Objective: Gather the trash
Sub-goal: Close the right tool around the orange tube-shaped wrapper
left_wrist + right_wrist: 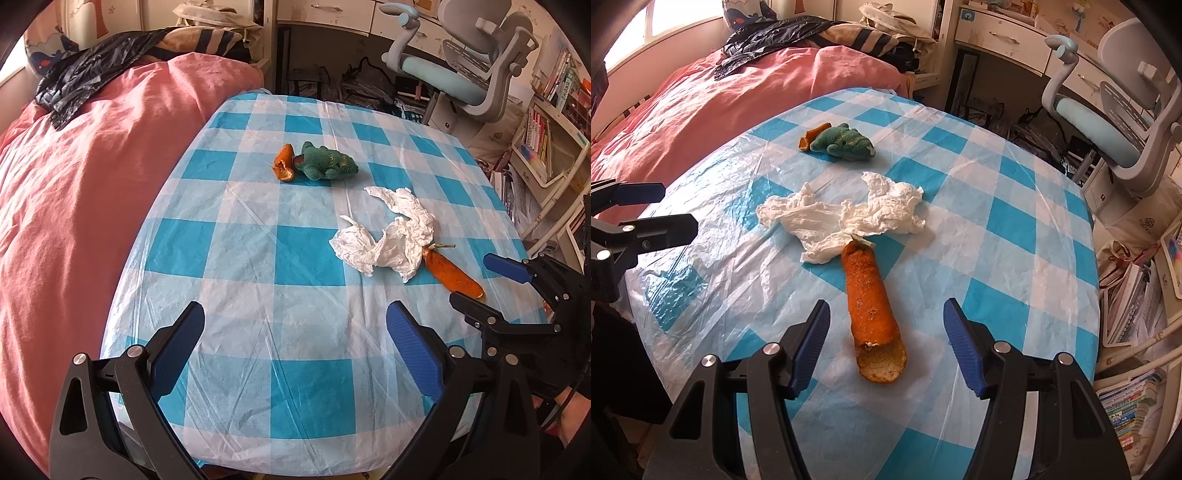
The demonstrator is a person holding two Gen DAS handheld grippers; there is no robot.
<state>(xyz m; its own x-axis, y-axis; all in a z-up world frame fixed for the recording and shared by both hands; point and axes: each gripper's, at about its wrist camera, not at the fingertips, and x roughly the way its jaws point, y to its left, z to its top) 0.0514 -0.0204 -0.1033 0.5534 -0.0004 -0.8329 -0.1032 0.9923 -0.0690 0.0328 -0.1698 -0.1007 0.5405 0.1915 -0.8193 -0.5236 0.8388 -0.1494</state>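
A long curl of orange peel [872, 310] lies on the checked tablecloth [1015, 229] directly ahead of the right gripper [886, 343]. Its near, flattened end sits between the two blue-padded fingers [812, 343], touching neither. The right gripper's jaws stand wide apart and hold nothing. The far end of the peel, with a small green stem, touches a crumpled white tissue [846, 218] spread just beyond it. Farther back, a second, smaller piece of orange peel [809, 138] rests against a green plush toy [846, 142].

The left gripper [295, 350] hovers over a bare stretch of cloth nearer the table edge, its jaws also spread wide and empty; the tissue [384, 236] and long peel [452, 273] lie ahead and to its right, well apart from it. From the left wrist camera the right gripper [480, 280] shows from the side, with its lower finger overlapping the peel's near end. The right wrist camera alone shows the pale pith on the peel's open end; the left view shows the smaller peel's [284, 162] curled inner face.

The peel is rough and pitted, rolled into a tube. The tissue is thin and heavily creased. The cloth is a glossy, wrinkled sheet of blue and white squares. A pink quilt [74, 192] lies beside the table, a black plastic bag [88, 74] on it, and a grey office chair [1119, 110] stands behind.
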